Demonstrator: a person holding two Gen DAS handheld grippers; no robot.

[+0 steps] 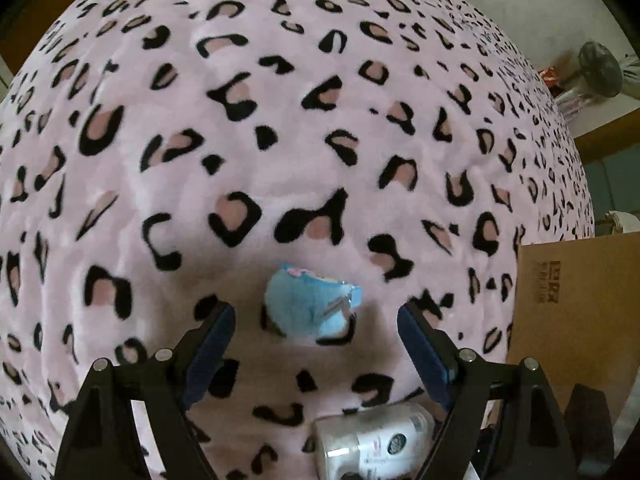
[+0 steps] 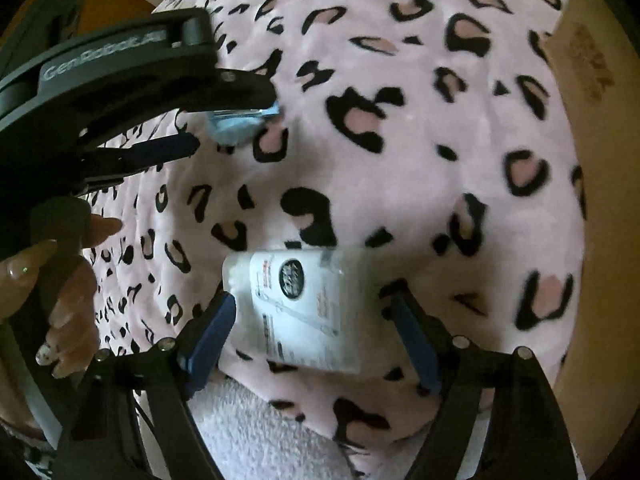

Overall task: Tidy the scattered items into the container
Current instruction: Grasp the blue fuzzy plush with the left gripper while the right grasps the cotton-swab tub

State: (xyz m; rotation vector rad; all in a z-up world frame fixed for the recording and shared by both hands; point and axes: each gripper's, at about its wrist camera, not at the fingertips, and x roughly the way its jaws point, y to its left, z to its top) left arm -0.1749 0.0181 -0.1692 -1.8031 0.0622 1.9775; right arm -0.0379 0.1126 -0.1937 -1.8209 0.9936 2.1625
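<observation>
Two open claws over a leopard-print blanket (image 1: 280, 120)

Left claw (image 1: 316, 322) gapes before a blue plush toy (image 1: 310, 304); right claw (image 2: 310, 320), holding nothing, straddles a white packet (image 2: 300, 308). Cardboard box (image 1: 576, 300) beside blanket; only right view shows a hand (image 2: 68, 300).

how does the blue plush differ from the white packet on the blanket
The plush is fuzzy, rounded and light blue; the packet is flat, smooth and white with printed labels. The plush lies ahead of the open left tongs; the packet lies between the open right tongs. Both rest loose on the leopard blanket, ungripped.
</observation>
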